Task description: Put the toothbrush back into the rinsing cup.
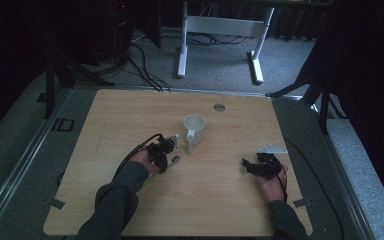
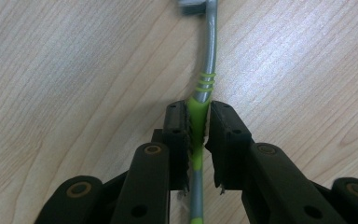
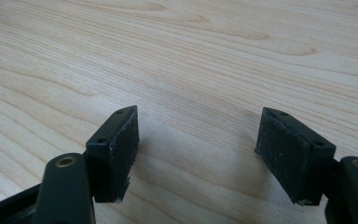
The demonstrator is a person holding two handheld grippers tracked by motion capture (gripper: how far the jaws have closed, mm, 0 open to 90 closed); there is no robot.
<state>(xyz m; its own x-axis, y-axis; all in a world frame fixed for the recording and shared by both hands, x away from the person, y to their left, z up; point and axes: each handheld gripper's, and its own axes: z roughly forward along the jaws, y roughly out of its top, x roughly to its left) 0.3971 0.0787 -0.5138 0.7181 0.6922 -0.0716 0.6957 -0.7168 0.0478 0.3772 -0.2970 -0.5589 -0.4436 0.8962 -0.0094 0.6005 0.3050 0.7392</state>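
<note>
A toothbrush (image 2: 209, 46) with a grey handle and a lime-green grip section lies on the wooden table (image 2: 65, 70). My left gripper (image 2: 198, 109) is shut on the green part, and both black pads (image 2: 177, 126) press against it. In the high view, the left gripper (image 1: 169, 158) sits low on the table just left of centre. The toothbrush's end (image 1: 175, 159) pokes out toward a white mug (image 1: 194, 127). My right gripper (image 3: 198, 126) is open over bare wood, with nothing between its jaws. In the high view, the right gripper (image 1: 250, 166) rests at the right side of the table.
The white mug stands upright behind the left gripper, its handle (image 1: 190, 145) toward the person. A round grey grommet (image 1: 219, 107) sits near the table's far edge. Cables and white desk legs (image 1: 182, 55) are on the floor beyond.
</note>
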